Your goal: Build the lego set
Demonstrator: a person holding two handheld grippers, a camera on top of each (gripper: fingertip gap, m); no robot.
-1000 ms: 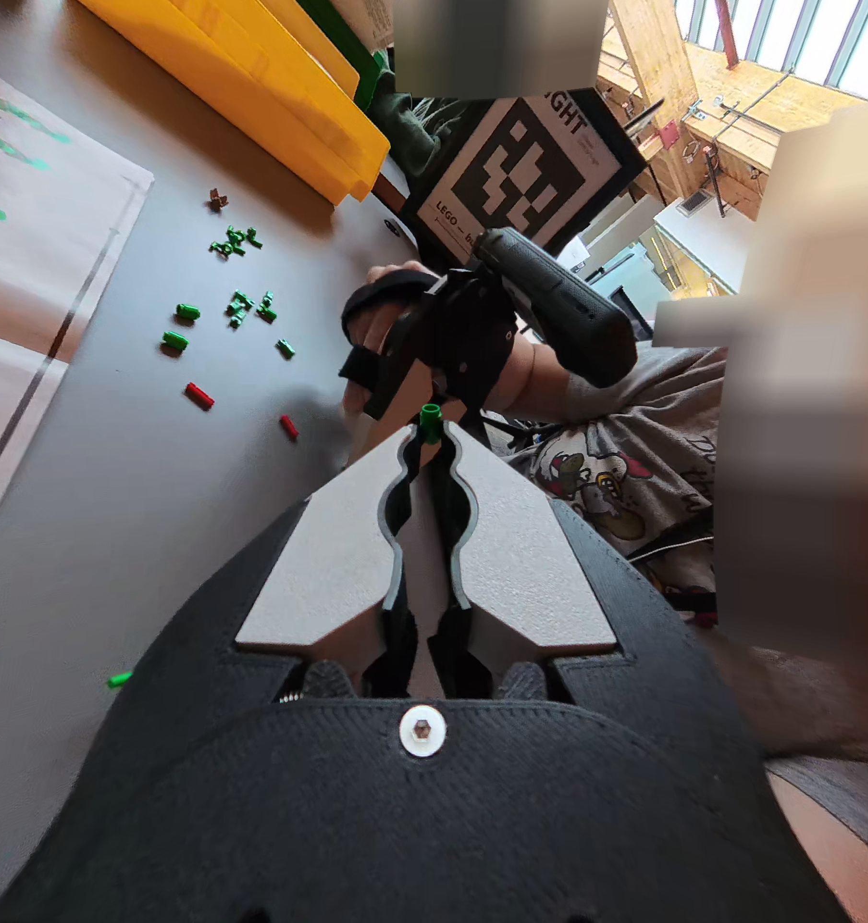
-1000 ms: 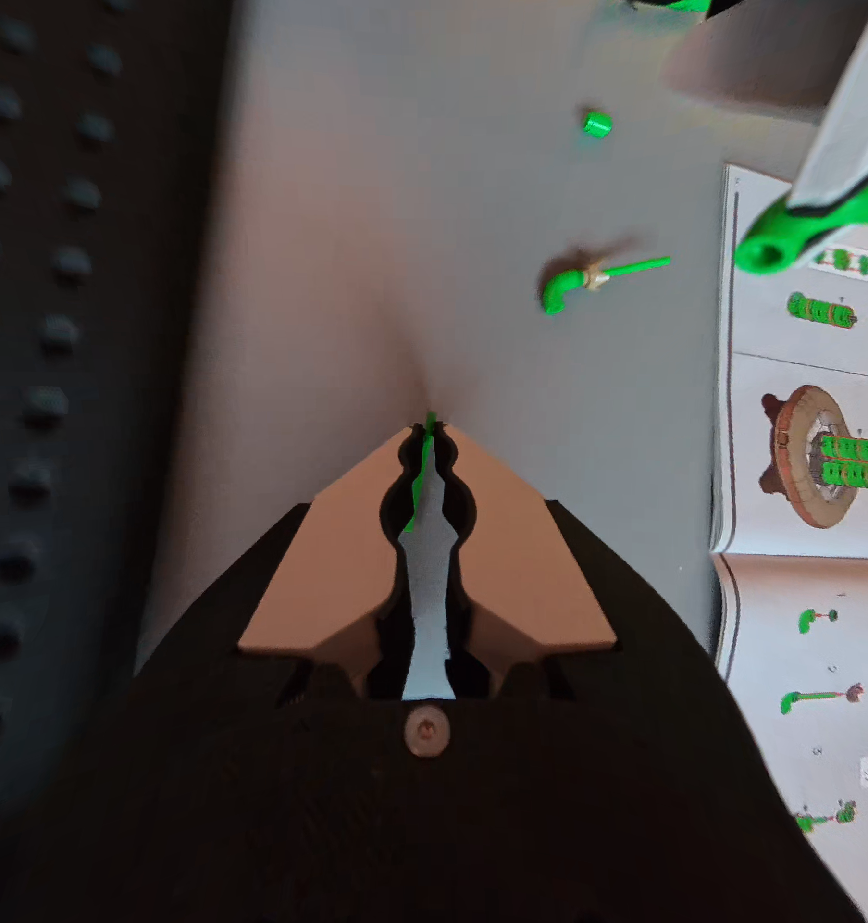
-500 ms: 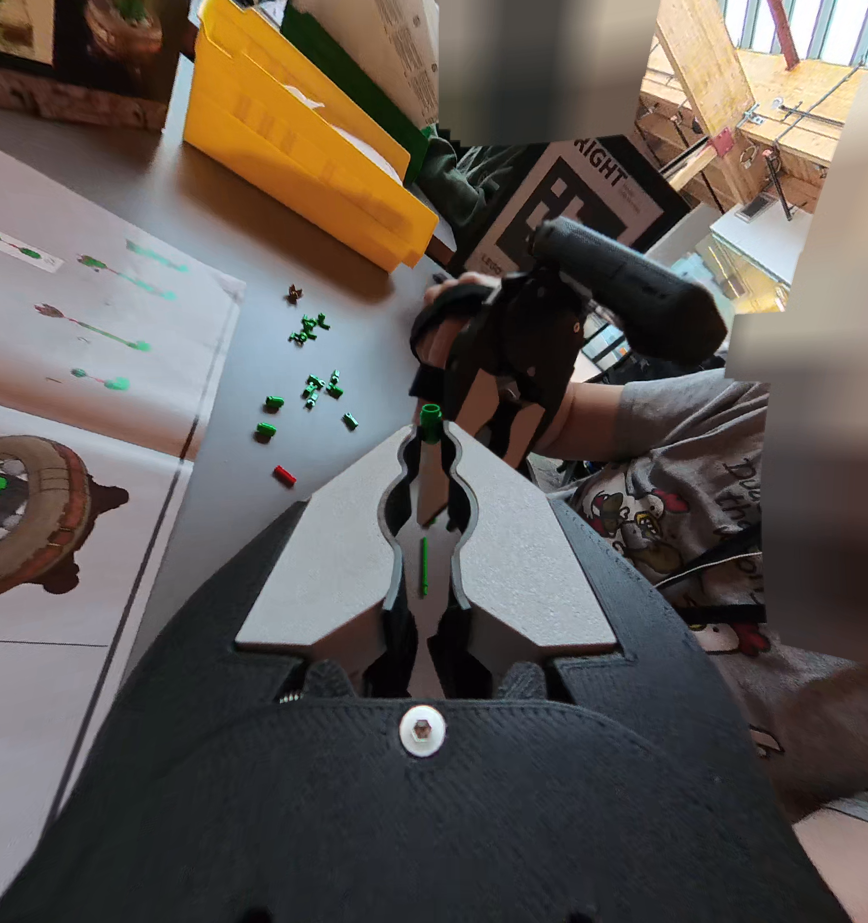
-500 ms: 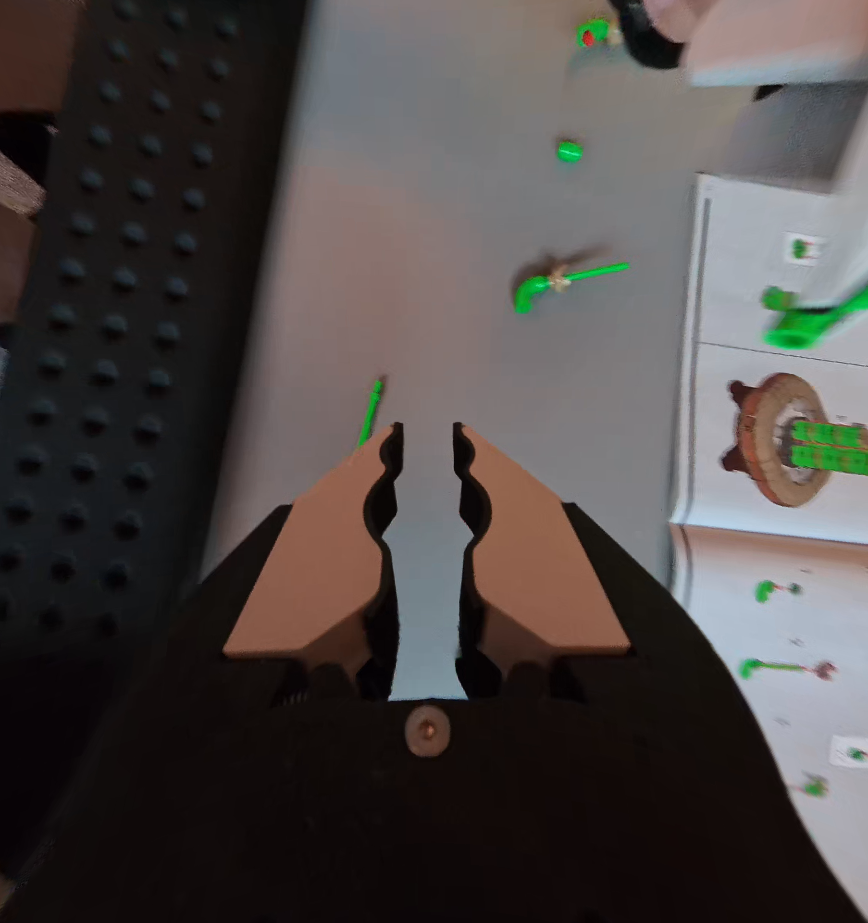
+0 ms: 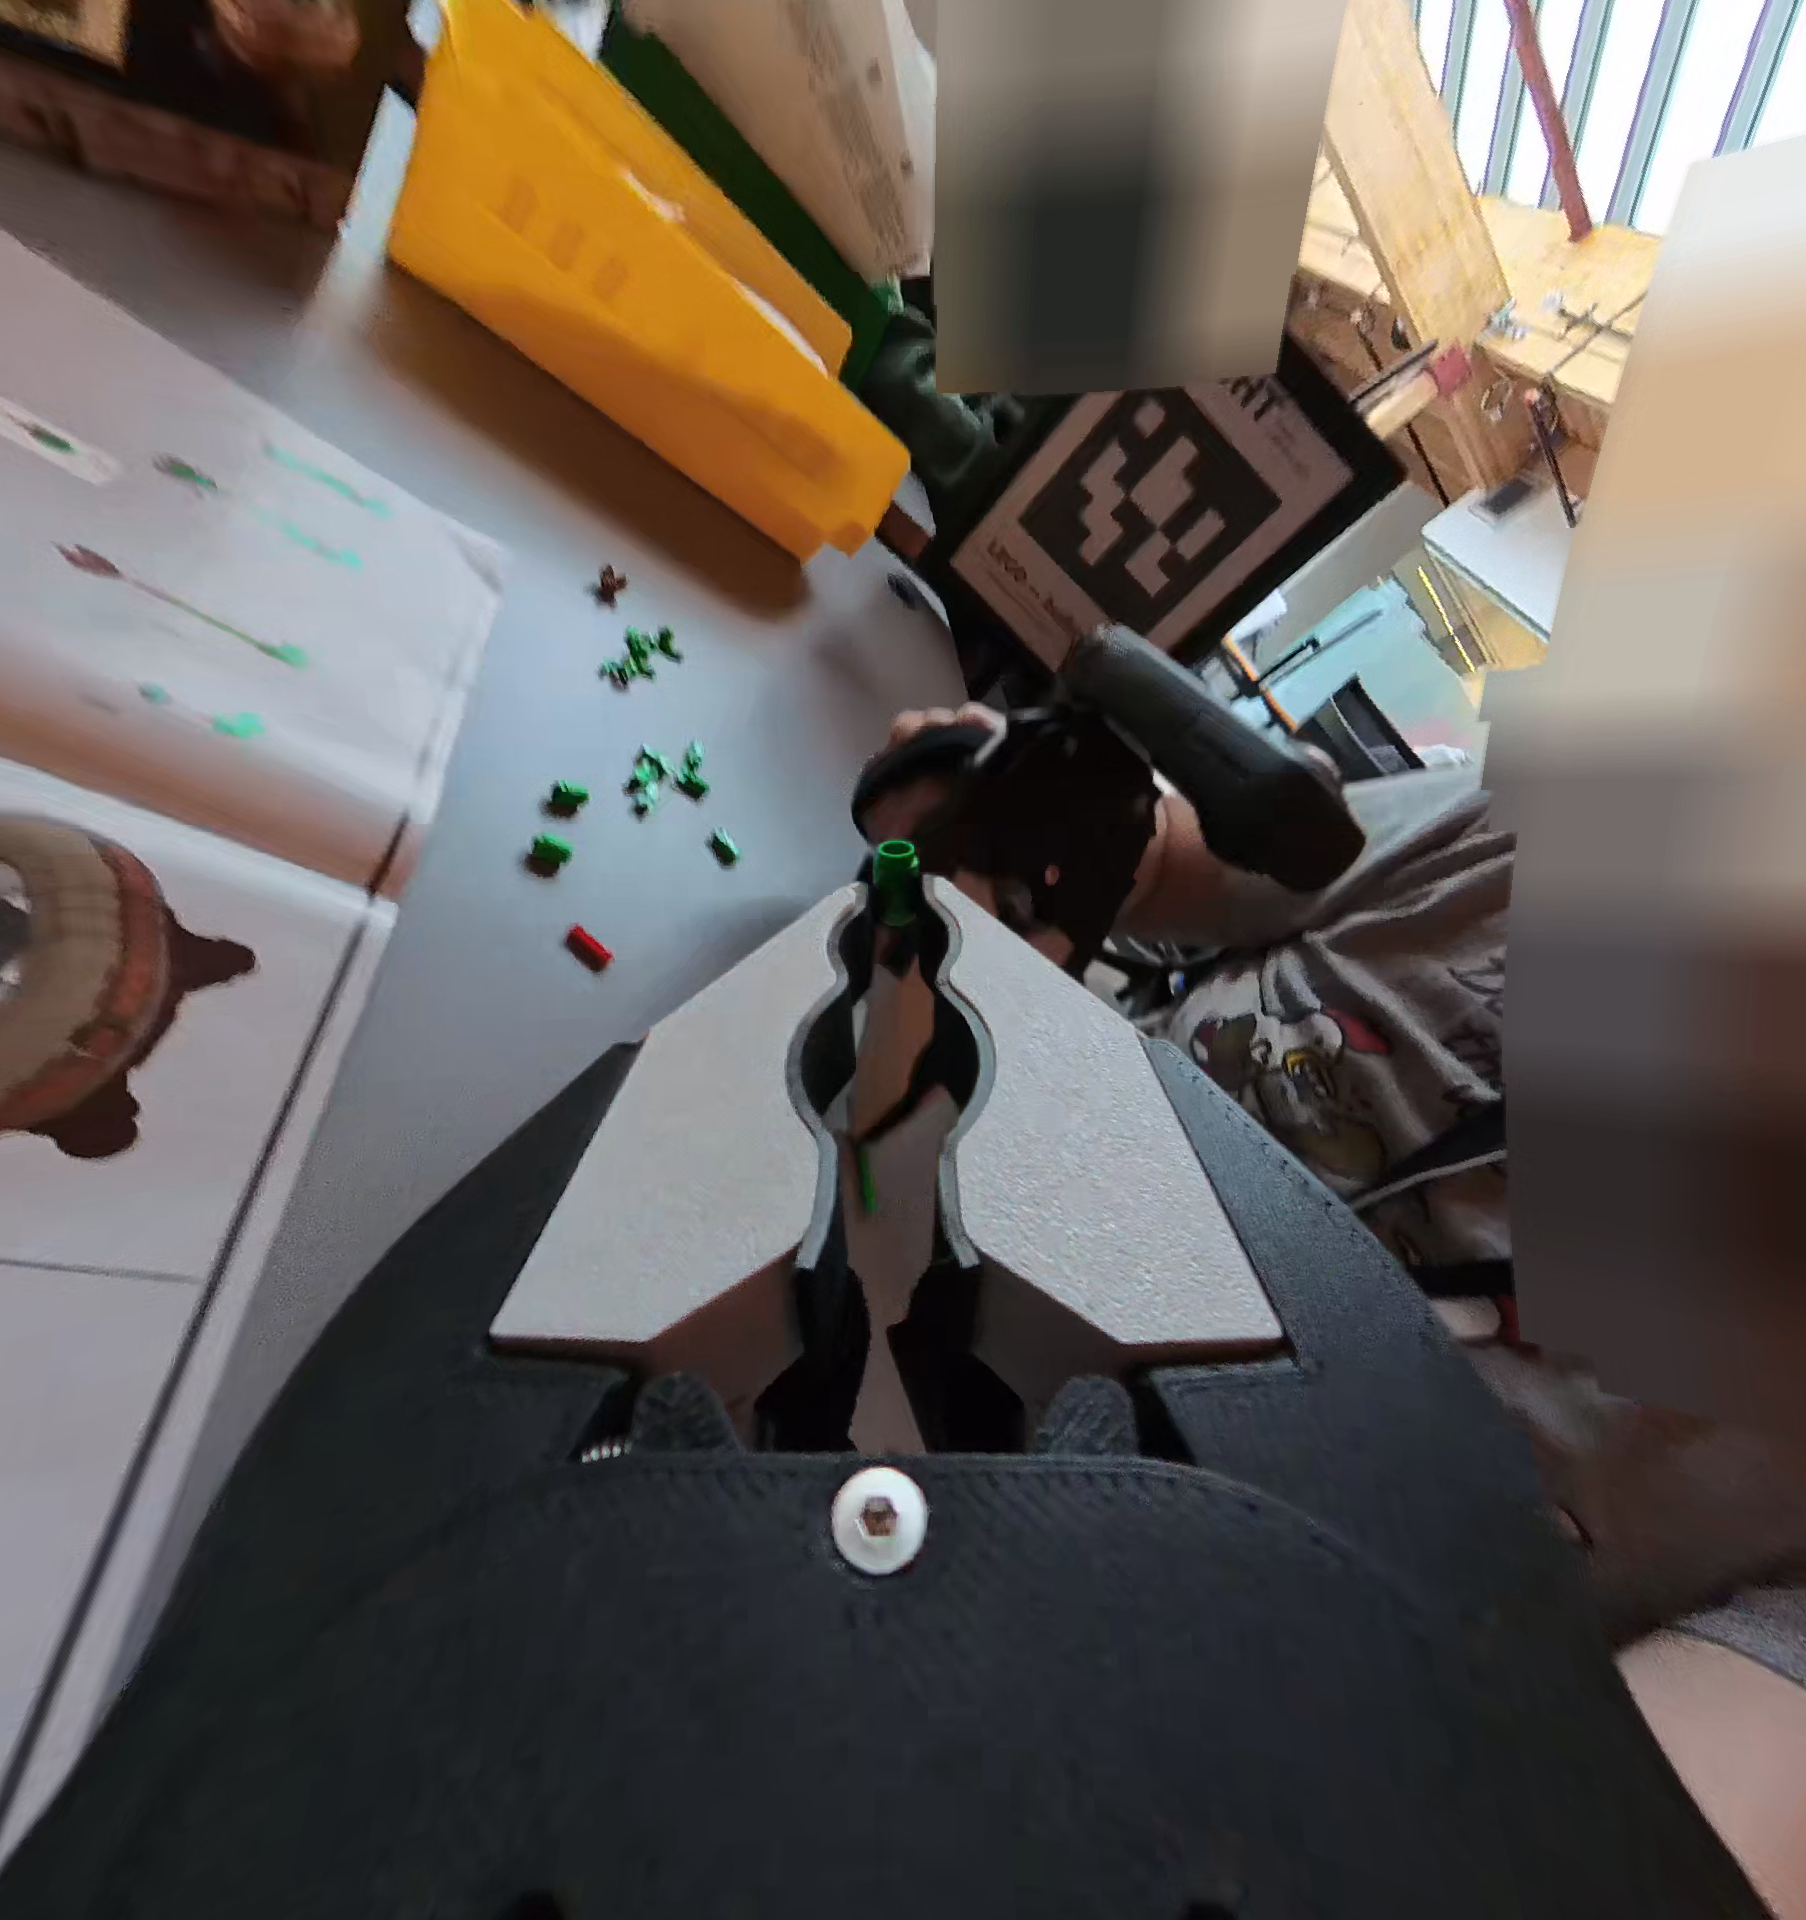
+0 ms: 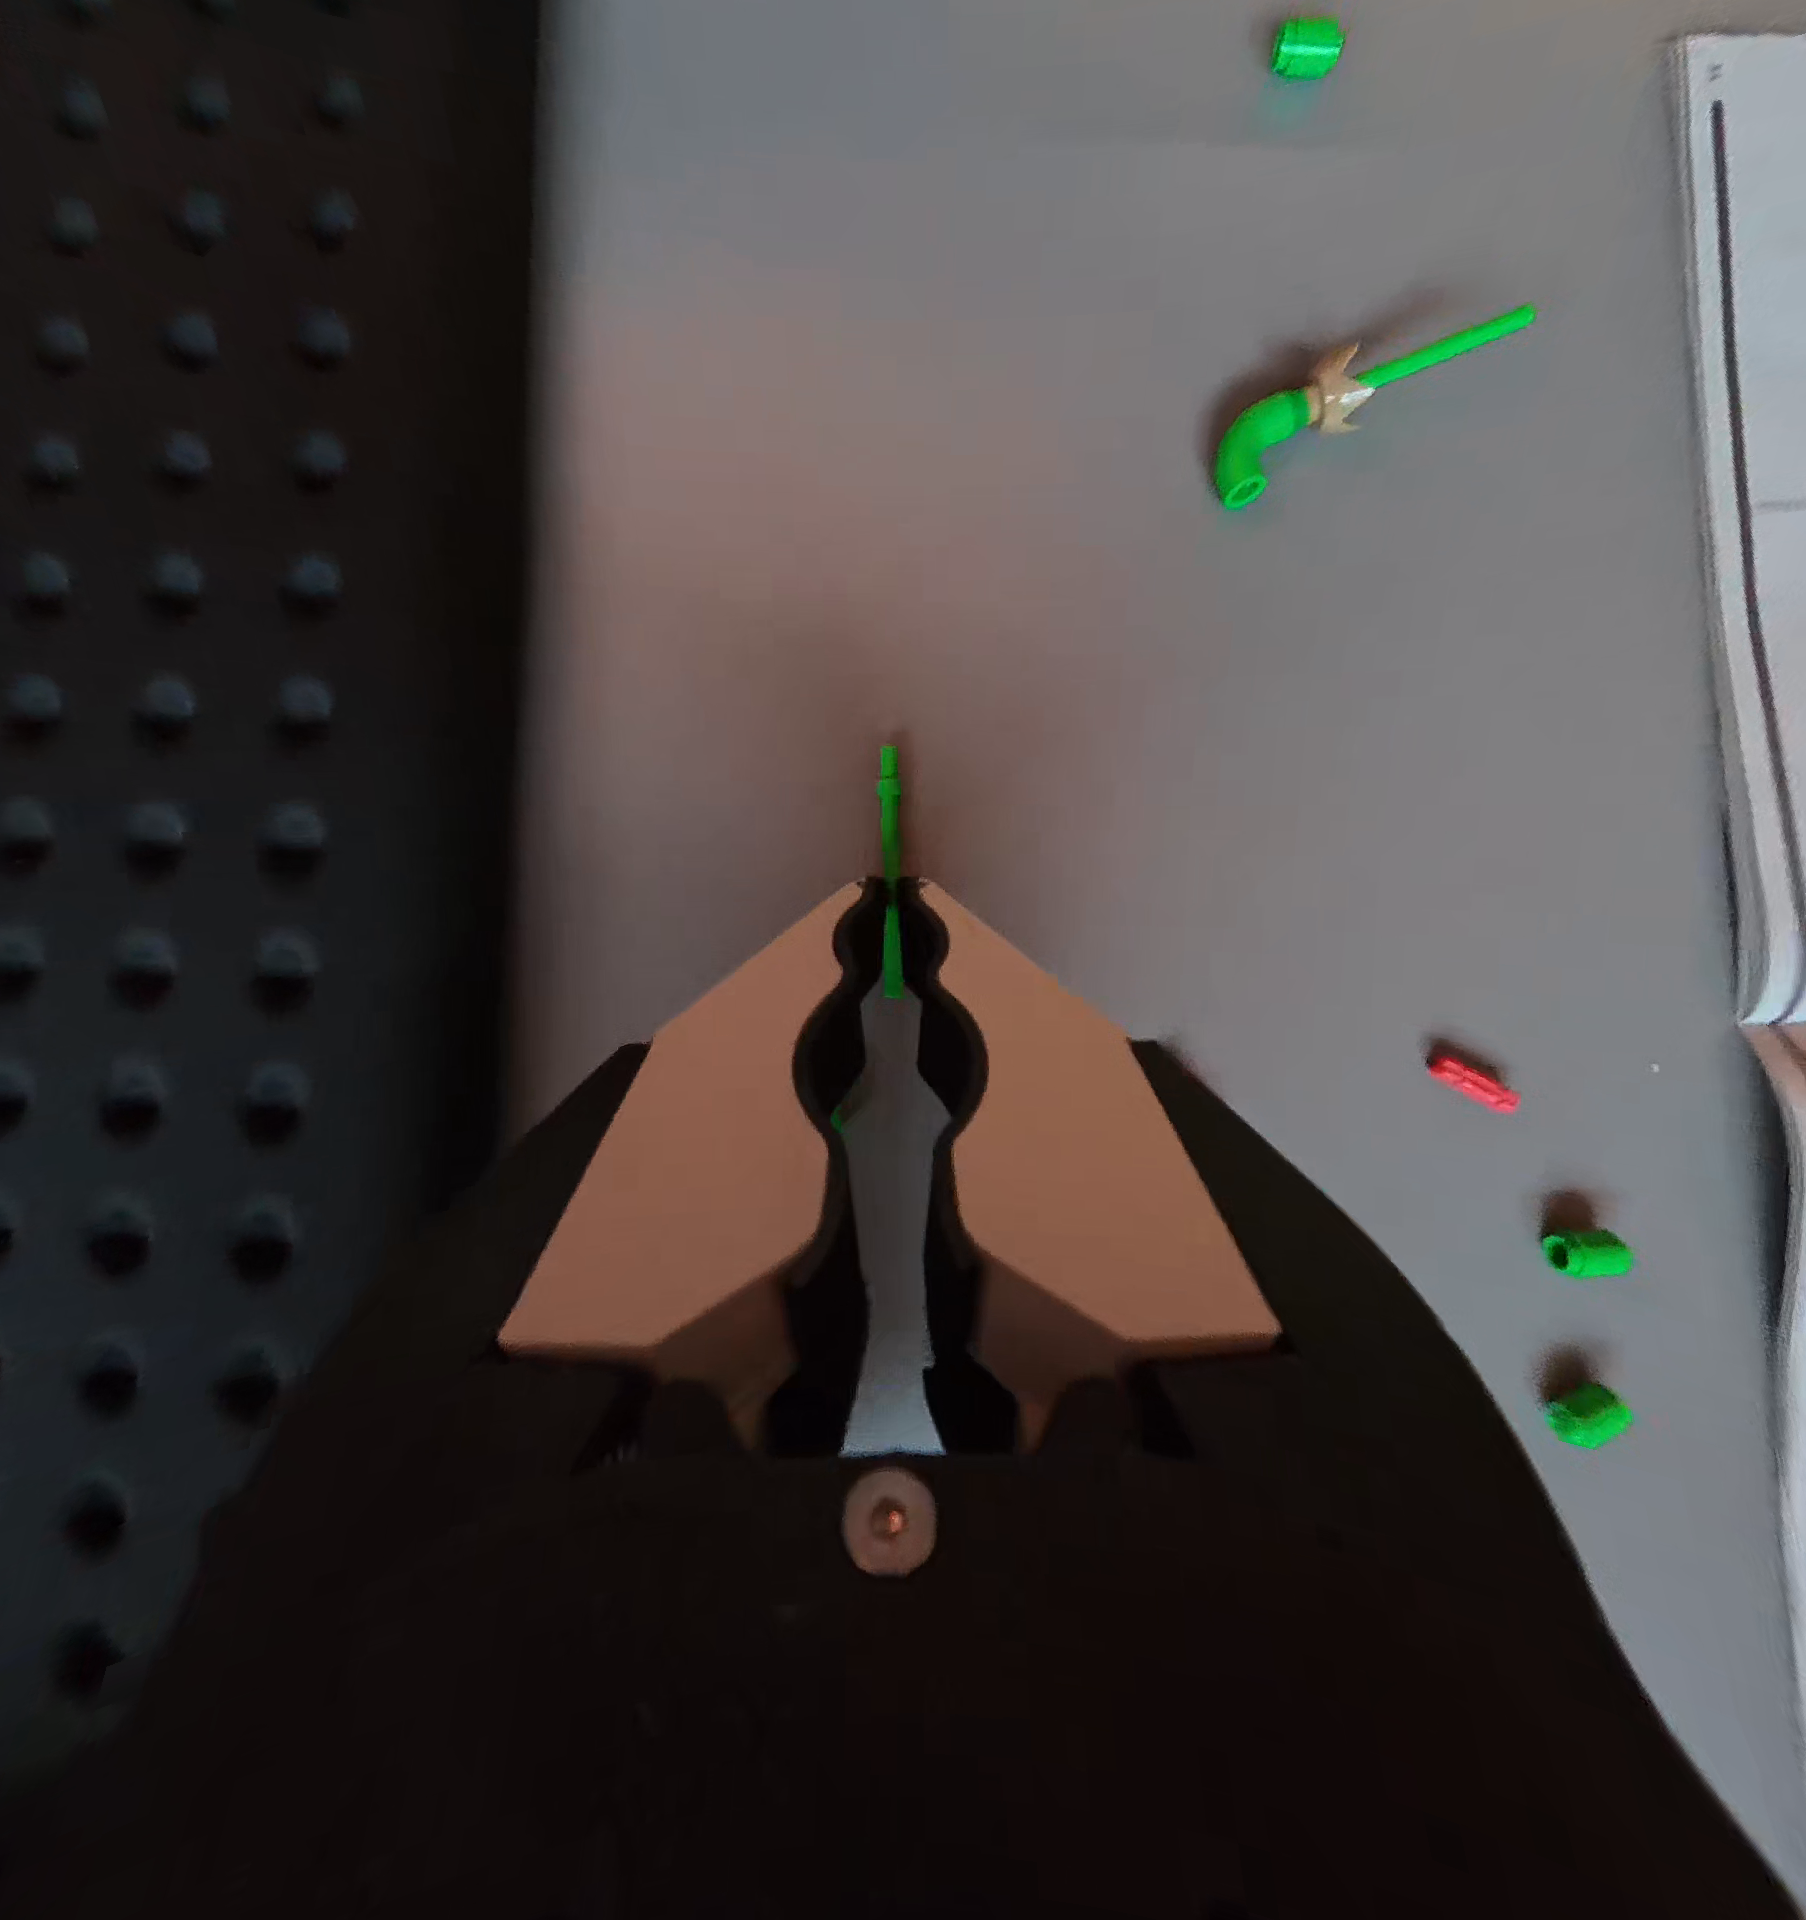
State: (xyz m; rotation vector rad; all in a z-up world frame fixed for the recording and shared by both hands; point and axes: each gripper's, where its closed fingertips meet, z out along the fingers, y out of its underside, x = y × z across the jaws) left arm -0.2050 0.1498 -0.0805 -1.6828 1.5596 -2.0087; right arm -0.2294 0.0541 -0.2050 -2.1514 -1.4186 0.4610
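Bench (image 6: 982, 312): grey, carrying an open instruction booklet (image 5: 151, 582).
Left hand-held gripper (image 5: 894, 904): closed on a green tube piece (image 5: 895, 878) at its tips.
Right hand-held gripper (image 6: 891, 885): closed on a thin green rod (image 6: 890, 821), just above the bench.
Advice: align rod with tube bore; push straight, gently.

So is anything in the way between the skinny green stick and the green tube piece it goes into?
Nothing visible. The right gripper pinches the green stick over bare table; the left gripper holds the green tube piece up in open air.
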